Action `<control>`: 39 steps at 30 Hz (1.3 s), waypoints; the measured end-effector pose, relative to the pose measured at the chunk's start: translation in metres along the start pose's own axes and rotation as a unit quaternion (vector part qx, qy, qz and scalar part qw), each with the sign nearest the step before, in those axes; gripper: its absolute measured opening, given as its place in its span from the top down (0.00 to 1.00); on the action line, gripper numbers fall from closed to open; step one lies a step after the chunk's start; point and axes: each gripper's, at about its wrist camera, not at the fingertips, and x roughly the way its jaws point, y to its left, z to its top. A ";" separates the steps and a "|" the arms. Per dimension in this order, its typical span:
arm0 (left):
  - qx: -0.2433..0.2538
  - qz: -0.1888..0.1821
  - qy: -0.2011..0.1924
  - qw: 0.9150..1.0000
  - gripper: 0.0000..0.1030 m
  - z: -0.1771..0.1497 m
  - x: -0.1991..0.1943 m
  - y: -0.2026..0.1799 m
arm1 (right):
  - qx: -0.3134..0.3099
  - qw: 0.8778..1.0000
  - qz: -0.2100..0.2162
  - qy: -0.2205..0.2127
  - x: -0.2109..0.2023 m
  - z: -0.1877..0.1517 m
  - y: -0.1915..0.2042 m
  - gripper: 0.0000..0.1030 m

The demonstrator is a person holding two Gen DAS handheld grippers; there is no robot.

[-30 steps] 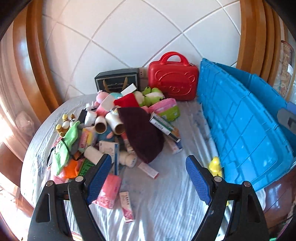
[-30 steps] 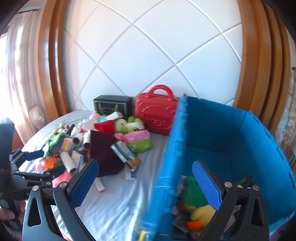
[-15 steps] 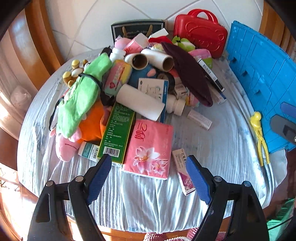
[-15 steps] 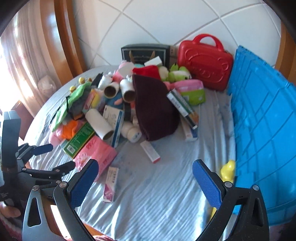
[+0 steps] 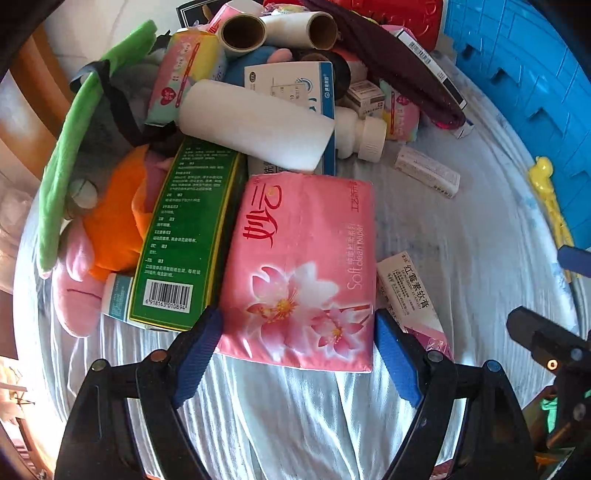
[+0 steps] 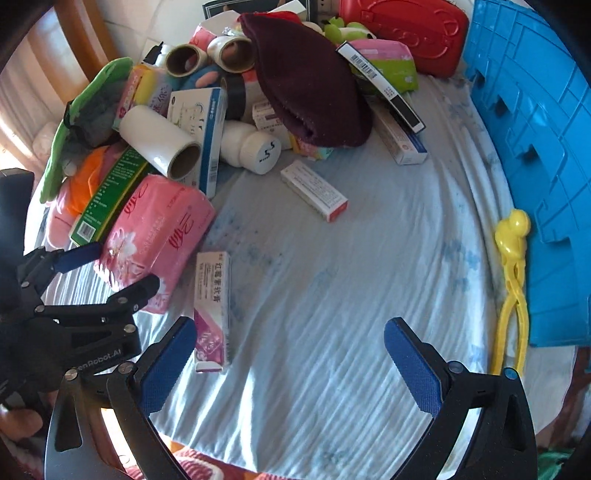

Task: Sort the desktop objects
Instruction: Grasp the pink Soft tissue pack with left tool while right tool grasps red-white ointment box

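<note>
Pink tissue pack (image 5: 299,266): sits between the wide left tool (image 5: 295,343), pads not pressing.
Risk: closing low may snag the ointment box (image 5: 410,291) or cloth.
Right tool (image 6: 291,365): wide, empty.

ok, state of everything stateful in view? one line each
left gripper: open, fingers straddling the tissue pack, no squeeze visible
right gripper: open, nothing between fingers
pink tissue pack: sealed, lying flat
white bottle: capped, on its side
red case: closed
yellow duck tongs: lying flat against the bin
</note>
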 end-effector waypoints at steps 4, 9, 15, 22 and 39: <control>-0.009 -0.027 0.001 1.000 0.25 -0.009 -0.007 0.014 | -0.022 1.000 0.006 0.017 0.016 -0.005 0.018 0.00; 0.005 -0.023 0.004 1.000 0.27 -0.015 -0.008 0.015 | -0.037 0.998 0.029 0.043 0.037 -0.004 0.034 0.28; 0.011 -0.028 0.009 0.999 0.26 -0.010 -0.005 0.015 | -0.038 0.996 0.051 0.064 0.058 -0.003 0.034 0.38; 0.023 -0.011 0.013 1.000 0.20 -0.001 0.004 0.005 | -0.045 0.997 0.009 0.060 0.055 -0.002 0.019 0.37; 0.022 -0.012 0.022 0.999 0.20 -0.005 0.003 0.013 | -0.076 0.994 0.023 0.079 0.067 -0.005 0.034 0.51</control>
